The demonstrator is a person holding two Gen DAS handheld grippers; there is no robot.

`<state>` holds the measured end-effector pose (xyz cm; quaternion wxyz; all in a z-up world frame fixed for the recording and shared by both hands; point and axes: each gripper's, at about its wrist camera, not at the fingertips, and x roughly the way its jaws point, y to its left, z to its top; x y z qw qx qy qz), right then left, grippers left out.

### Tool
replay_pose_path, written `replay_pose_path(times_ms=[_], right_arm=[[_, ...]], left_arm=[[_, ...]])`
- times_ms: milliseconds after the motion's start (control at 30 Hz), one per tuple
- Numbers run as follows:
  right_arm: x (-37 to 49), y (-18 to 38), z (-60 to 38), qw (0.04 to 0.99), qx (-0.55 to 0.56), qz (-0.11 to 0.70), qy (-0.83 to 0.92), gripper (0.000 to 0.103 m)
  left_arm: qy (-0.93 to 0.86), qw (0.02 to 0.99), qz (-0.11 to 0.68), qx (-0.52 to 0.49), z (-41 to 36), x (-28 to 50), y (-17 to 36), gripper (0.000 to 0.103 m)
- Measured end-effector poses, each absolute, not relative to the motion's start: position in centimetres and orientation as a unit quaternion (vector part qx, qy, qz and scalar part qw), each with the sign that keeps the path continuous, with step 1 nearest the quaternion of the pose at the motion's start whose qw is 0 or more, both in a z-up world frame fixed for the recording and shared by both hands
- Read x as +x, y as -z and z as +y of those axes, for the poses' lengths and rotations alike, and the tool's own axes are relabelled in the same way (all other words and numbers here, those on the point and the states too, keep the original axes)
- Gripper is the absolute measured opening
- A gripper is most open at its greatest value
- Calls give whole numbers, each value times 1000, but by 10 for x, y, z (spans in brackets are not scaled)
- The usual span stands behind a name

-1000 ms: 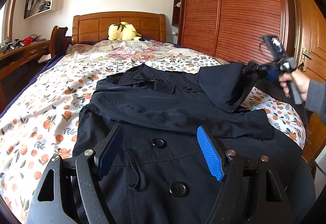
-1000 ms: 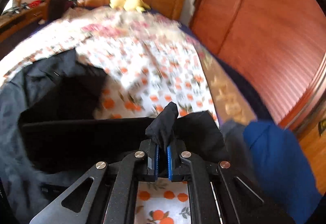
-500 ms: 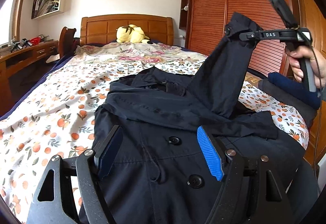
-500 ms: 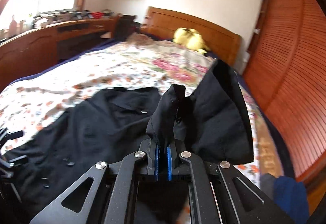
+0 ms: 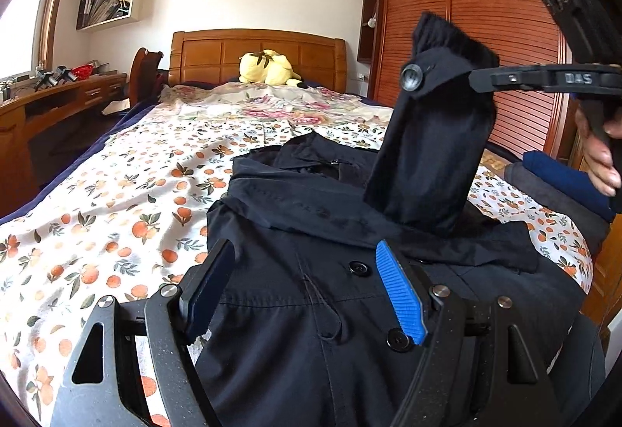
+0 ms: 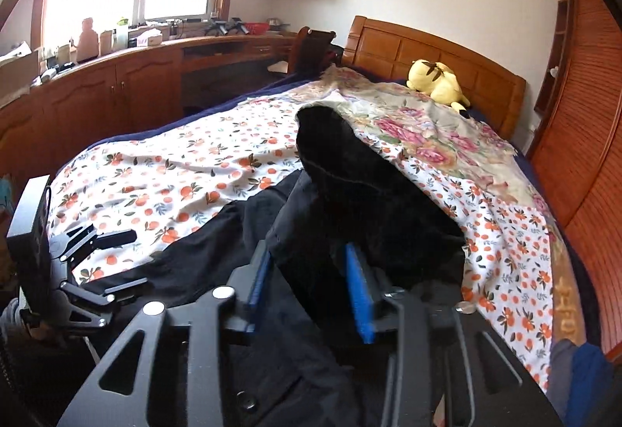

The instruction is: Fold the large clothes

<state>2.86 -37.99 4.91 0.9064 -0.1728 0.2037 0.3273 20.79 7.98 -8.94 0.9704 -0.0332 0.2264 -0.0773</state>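
Observation:
A dark navy coat (image 5: 486, 291) lies buttoned-side up on the bed (image 5: 116, 193). My left gripper (image 5: 303, 252) hovers open over the coat's front with nothing between its fingers; it also shows at the left of the right wrist view as the left gripper (image 6: 97, 259). My right gripper (image 5: 476, 79), held by a hand (image 5: 598, 151), is raised at the right, with the coat's sleeve (image 5: 431, 154) standing up from the coat to its tips. In the right wrist view the right gripper (image 6: 307, 263) is opening; the sleeve (image 6: 350, 174) still sits between the parted blue pads (image 6: 359, 294).
A yellow plush toy (image 5: 266, 67) rests by the wooden headboard. A red-brown wardrobe (image 5: 486, 18) runs along the right side. Folded clothes (image 5: 559, 186) are stacked at the bed's right edge. A wooden desk (image 5: 58, 96) lines the left wall under the window.
The right gripper swung the sleeve up and leftward over the coat, and its jaws went from shut on the cuff to parted. The left gripper stayed open over the coat front.

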Motion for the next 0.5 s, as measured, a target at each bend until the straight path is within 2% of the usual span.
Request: replay_pose_path(times_ms=[133,500], right_arm=[[46,-47,-390,904,-171,198,-339,51],[58,-26,-390,899,-176,226,-332,52]], left_arm=[[73,972,222,-36,82,206,88,76],[40,974,216,-60,116,192,87,76]])
